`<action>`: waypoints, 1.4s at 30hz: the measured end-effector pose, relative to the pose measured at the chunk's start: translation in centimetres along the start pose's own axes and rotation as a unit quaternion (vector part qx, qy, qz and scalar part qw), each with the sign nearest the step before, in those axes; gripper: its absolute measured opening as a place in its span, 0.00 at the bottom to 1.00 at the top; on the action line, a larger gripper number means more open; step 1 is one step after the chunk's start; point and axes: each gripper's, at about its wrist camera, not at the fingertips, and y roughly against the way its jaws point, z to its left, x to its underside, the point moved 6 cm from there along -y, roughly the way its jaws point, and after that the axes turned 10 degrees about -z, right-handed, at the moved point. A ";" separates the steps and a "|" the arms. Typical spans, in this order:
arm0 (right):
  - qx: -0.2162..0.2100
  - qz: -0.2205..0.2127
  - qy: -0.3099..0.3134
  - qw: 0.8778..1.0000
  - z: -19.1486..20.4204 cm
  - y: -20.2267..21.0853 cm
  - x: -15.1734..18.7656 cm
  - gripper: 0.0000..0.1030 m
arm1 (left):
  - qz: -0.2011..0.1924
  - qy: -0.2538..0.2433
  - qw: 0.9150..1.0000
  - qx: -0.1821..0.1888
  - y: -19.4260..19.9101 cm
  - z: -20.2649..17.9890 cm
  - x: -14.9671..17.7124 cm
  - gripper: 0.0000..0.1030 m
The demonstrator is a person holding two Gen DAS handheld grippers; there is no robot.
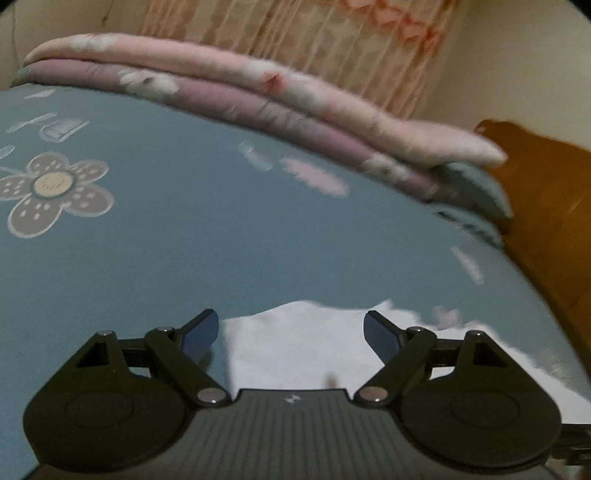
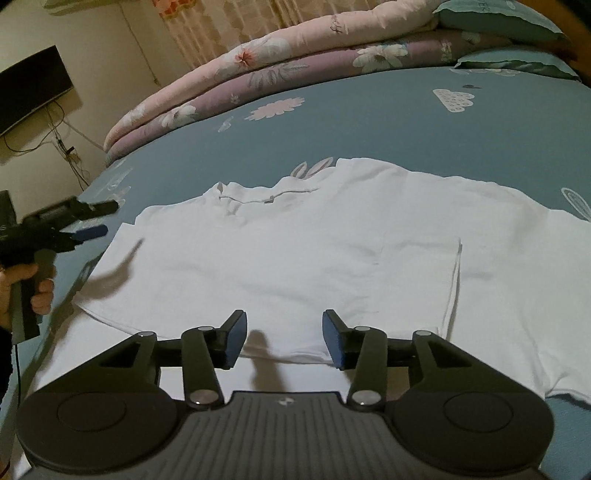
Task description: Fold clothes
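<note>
White shirt [image 2: 314, 258] lies half-folded on the blue bed [image 2: 369, 122], one side flap over its middle, both grippers' fingers [image 2: 334, 341] spread, the 3 o'clock side looking unfolded.

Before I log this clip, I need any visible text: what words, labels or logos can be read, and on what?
Small white logo mark, no letters, on the right gripper body.
Same mark on the left gripper body.
Dark script on the pink quilt: too small and tilted to read.
Pale letters on the teal pillow: cut off and blurred, unreadable.
Nothing printed shows on the white T-shirt.
</note>
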 end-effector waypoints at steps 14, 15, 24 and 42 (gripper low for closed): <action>-0.008 -0.005 0.006 1.000 0.6 -0.2 0.2 0.63 | 0.041 -0.038 0.998 -0.019 -2.5 -0.2 0.1 0.83; -0.007 -0.005 0.007 1.000 0.7 -0.2 0.2 0.63 | 0.041 -0.042 0.998 -0.022 -2.3 -0.3 -0.2 0.83; 0.018 -0.007 0.036 0.999 2.6 2.3 -0.1 0.66 | 0.104 -0.031 0.991 0.076 3.2 -2.3 3.9 0.83; 0.056 0.035 0.109 0.992 4.4 4.9 4.9 0.90 | 0.070 -0.078 0.992 0.066 -2.5 -5.9 1.2 0.84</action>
